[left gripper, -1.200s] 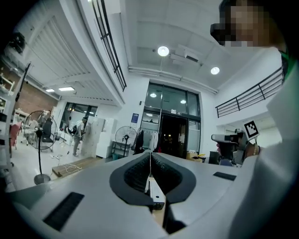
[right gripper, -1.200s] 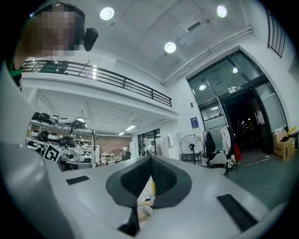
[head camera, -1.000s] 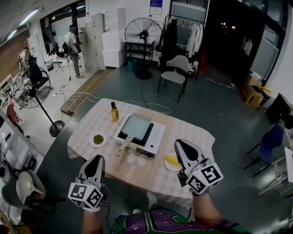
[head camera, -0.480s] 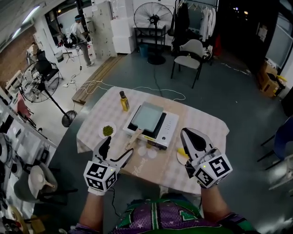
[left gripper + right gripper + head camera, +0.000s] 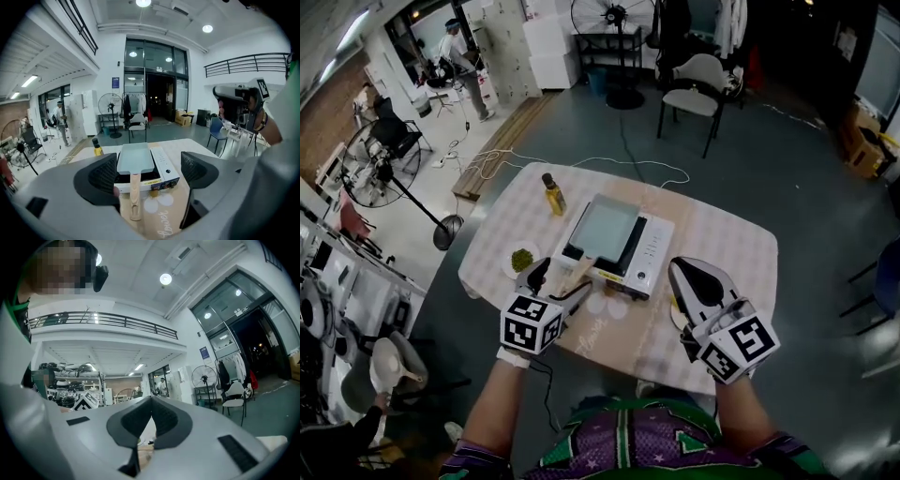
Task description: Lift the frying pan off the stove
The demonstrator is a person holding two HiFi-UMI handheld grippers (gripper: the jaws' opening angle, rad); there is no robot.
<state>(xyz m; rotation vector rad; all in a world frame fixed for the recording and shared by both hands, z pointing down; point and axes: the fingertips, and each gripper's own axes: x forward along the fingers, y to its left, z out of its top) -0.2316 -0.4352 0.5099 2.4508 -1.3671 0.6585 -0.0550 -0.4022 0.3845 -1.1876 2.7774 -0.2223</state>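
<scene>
A small dish of something green (image 5: 522, 260) sits on the checkered table (image 5: 727, 246) to the left of the stove (image 5: 648, 251), near its front corner. The left gripper (image 5: 559, 285) hovers just in front of the stove's left half, its claw spread wide. In the left gripper view the two dark pads (image 5: 104, 174) stand far apart. The wooden handle (image 5: 135, 198) shows in the gap between them, closer to the left pad, and neither pad presses on it. A yellow oil bottle (image 5: 553, 195) stands upright behind the stove's left rear corner, clear of it.

The frying pan (image 5: 605, 228), rectangular and pale grey-green, sits flat on the stove's dark cooking plate and covers most of it. Its handle (image 5: 577, 274) sticks out past the stove's front edge over the brown runner (image 5: 619, 330) towards the left gripper. The white control strip lies along the stove's right side.

The right gripper (image 5: 680, 272) is held in front of the stove's right corner, above the table, well apart from the pan. In the right gripper view its pads (image 5: 161, 418) meet with nothing between them, so that claw is closed and empty.
</scene>
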